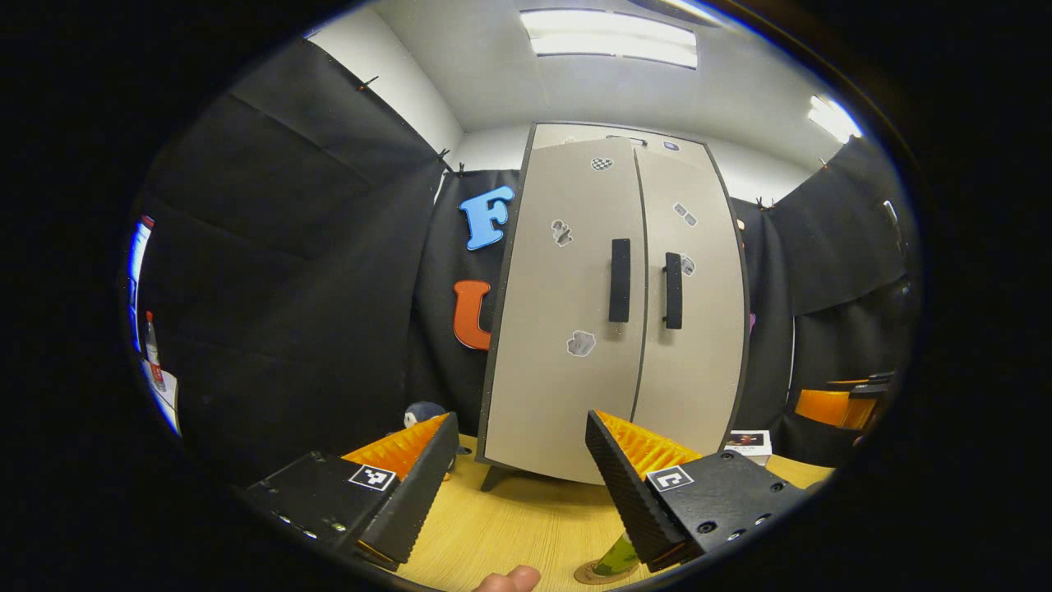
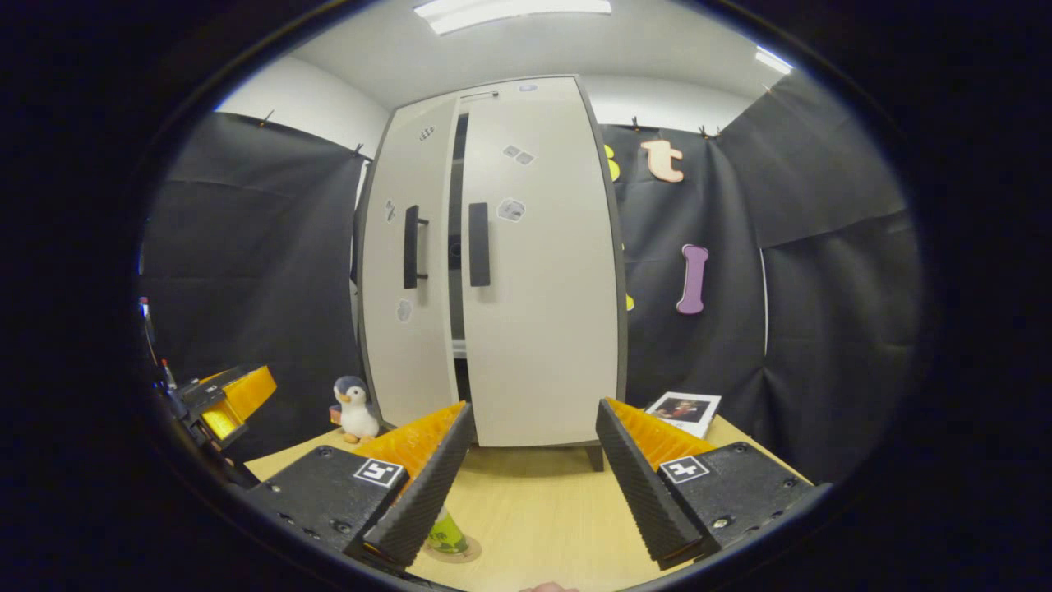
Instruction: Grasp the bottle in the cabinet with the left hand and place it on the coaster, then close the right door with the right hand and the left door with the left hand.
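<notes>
The cabinet (image 1: 612, 304) stands upright on the wooden table (image 1: 526, 526), against the black cloth wall. In the left gripper view its two doors look closed or nearly so, the two dark handles side by side near the middle seam. In the right gripper view a narrow dark gap shows between the left door (image 2: 407, 271) and the right door (image 2: 538, 271), so the left one is not fully shut.

The bottle (image 2: 446, 534) stands on the coaster (image 2: 456, 551) on the table in front of the cabinet; only its lower part with a green label shows, partly hidden behind a finger. In the left gripper view the same bottle (image 1: 618, 556) and coaster (image 1: 593, 573) sit at the bottom edge.

The left gripper (image 1: 522, 473) has its fingers spread wide apart and holds nothing. The right gripper (image 2: 534, 473) is likewise wide open and empty. Each points toward the cabinet front without touching it.

A toy penguin (image 2: 355, 409) sits on the table just left of the cabinet, and a small printed card (image 2: 686, 411) lies near its right corner. A fingertip (image 1: 509, 580) shows at the bottom of the left gripper view.
</notes>
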`<action>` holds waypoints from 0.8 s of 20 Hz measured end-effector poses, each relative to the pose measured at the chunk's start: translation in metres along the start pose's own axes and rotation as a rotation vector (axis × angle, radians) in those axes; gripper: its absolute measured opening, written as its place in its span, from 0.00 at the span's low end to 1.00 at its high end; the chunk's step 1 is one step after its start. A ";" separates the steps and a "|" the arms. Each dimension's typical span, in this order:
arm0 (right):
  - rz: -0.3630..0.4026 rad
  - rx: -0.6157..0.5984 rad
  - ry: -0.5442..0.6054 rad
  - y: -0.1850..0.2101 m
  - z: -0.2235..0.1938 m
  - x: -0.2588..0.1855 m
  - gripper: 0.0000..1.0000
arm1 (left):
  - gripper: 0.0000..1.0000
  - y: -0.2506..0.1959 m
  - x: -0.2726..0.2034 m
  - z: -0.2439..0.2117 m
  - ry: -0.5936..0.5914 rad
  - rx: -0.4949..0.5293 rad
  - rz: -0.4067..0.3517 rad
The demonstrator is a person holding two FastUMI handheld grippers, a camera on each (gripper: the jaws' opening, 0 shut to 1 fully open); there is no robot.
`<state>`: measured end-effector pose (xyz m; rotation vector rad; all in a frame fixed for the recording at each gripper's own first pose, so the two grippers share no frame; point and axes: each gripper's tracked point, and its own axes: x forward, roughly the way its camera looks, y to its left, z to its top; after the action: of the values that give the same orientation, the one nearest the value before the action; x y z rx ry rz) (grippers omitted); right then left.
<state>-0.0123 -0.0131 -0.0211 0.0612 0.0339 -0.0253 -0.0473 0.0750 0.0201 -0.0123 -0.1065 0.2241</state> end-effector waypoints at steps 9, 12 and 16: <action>-0.029 0.020 0.003 -0.012 0.001 -0.008 0.98 | 0.95 -0.008 -0.004 0.001 0.006 0.007 -0.015; -0.029 0.025 0.000 -0.013 0.001 -0.011 0.98 | 0.95 -0.008 -0.006 0.003 0.006 0.003 -0.014; -0.031 0.030 0.006 -0.014 -0.001 -0.014 0.98 | 0.95 -0.009 -0.008 0.001 0.012 0.006 -0.016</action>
<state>-0.0268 -0.0269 -0.0224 0.0902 0.0408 -0.0569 -0.0535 0.0643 0.0202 -0.0069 -0.0940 0.2079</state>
